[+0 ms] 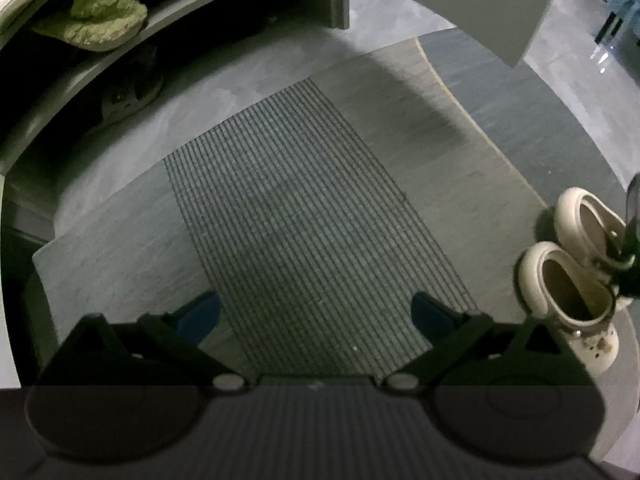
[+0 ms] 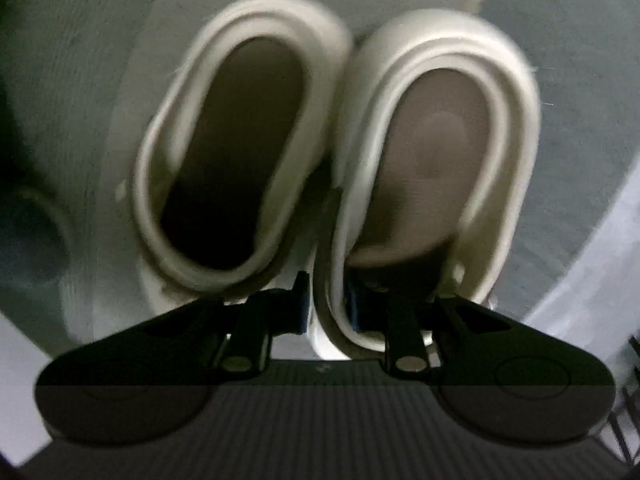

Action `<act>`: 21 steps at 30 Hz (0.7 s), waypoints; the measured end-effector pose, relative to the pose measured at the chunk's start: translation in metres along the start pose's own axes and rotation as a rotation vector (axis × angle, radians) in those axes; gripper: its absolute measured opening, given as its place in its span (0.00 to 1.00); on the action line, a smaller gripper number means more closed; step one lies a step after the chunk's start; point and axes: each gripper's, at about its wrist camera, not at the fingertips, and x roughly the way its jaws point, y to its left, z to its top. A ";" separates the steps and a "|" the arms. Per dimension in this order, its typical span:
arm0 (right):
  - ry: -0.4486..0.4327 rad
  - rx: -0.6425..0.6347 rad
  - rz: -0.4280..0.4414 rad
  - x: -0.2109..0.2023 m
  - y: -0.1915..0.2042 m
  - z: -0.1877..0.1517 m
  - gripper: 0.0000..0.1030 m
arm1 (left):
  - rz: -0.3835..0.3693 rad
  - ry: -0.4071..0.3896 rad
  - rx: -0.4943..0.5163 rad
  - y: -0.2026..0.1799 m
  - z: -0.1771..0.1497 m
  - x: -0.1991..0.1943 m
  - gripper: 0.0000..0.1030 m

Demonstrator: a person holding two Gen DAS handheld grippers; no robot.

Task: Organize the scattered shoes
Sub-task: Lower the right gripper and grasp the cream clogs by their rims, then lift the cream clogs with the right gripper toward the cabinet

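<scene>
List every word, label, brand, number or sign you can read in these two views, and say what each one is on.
None can be read.
Cream clogs: no print shows; the right wrist view is blurred.
Small charms on the near clog's toe: too small to make out.
Shoes on the rack: no legible brand or label.
Mat: stripes only, no lettering.

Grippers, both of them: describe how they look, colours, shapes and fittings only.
The left gripper has two black angular fingers with blue pads on their inner faces, silver pivot pins and round black housings on a ribbed dark base. The right gripper is the same build: black linkage fingers, blue pad edges, silver pins, rounded housings. No cables, markings or sleeves show.
</scene>
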 end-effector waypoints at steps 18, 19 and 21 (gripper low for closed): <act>-0.466 1.619 0.456 -0.098 0.009 -0.118 0.46 | -0.050 0.104 -0.039 0.019 0.004 0.019 1.00; -0.494 1.753 0.527 -0.101 0.026 -0.120 0.51 | -0.053 0.105 -0.040 0.019 0.005 0.019 1.00; -0.539 1.923 0.609 -0.083 0.051 -0.116 0.76 | -0.057 0.107 -0.040 0.019 0.006 0.019 1.00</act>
